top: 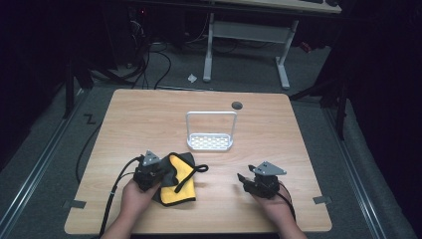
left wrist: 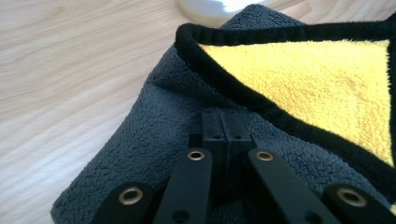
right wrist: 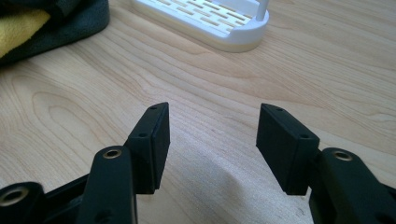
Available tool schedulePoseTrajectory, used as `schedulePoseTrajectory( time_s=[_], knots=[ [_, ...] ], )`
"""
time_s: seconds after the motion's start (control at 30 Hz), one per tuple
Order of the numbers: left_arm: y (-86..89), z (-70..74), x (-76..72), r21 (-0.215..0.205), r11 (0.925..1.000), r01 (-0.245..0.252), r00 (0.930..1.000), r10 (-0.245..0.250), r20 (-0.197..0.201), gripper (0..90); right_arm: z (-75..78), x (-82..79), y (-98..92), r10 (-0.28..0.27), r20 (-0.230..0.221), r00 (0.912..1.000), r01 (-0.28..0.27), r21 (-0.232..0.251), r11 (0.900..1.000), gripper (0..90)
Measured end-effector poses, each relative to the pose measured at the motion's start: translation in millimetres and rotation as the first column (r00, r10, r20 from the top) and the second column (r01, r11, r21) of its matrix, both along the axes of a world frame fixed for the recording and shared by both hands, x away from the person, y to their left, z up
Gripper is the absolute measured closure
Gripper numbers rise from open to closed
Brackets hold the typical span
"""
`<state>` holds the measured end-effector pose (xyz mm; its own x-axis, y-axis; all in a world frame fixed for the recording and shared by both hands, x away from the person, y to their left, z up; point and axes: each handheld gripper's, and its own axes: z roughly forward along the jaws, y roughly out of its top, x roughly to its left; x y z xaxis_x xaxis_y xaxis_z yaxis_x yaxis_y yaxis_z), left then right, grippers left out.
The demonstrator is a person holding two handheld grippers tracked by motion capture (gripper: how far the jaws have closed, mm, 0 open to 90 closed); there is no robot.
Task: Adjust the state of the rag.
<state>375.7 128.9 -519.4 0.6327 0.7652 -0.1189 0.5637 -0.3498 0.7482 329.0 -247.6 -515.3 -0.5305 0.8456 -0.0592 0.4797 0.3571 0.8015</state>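
Left gripper, jaws pressed together, pinching the dark grey fleece side of a folded grey-and-yellow microfibre cloth with black trim lying on the light wooden table. Right gripper, jaws spread wide, holding nothing. Beyond, white slotted plastic rack with tall loop handle, empty.

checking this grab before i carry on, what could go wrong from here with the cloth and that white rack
The left hand-held gripper looks shut on the cloth, pinching only its grey edge, so a lift may slip or unfold it. The cloth's black loop hangs free and could snag. The white rack stands just beyond the cloth; a forward drag could knock it. The right hand-held gripper is open and holds nothing.
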Motion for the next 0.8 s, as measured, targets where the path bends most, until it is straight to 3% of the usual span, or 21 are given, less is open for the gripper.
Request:
schedulePoseTrajectory(
  time_s=[0.4,0.57,0.67,0.77,0.8],
  knots=[
    [-39.2,0.1,-19.2,-0.018,0.9980,0.061,0.9982,-0.061,-0.002,89.7,-0.5,-0.7,2.1,0.008,-0.003,1.0000,-0.008,-0.002,1.000,44.5],
    [-30.5,12.1,-20.5,-0.060,0.9972,0.045,0.9990,-0.045,0.006,77.5,0.3,-2.6,3.3,0.014,-0.002,0.9999,-0.014,0.006,1.000,42.9],
    [-23.3,20.3,-29.7,-0.079,0.9953,0.056,0.9979,-0.053,0.037,71.9,1.4,-5.1,5.1,0.021,0.002,0.9998,-0.021,0.007,1.000,42.4],
    [-18.1,23.7,-41.3,-0.128,0.9898,0.064,0.9968,-0.057,0.055,64.5,3.3,-7.6,7.4,0.024,0.009,0.9997,-0.024,0.011,1.000,42.3],
    [-18.5,24.7,-45.5,-0.146,0.9862,0.078,0.9961,-0.071,0.052,57.3,6.1,-10.1,9.7,0.029,0.013,0.9995,-0.030,0.019,0.999,42.3]
  ],
)
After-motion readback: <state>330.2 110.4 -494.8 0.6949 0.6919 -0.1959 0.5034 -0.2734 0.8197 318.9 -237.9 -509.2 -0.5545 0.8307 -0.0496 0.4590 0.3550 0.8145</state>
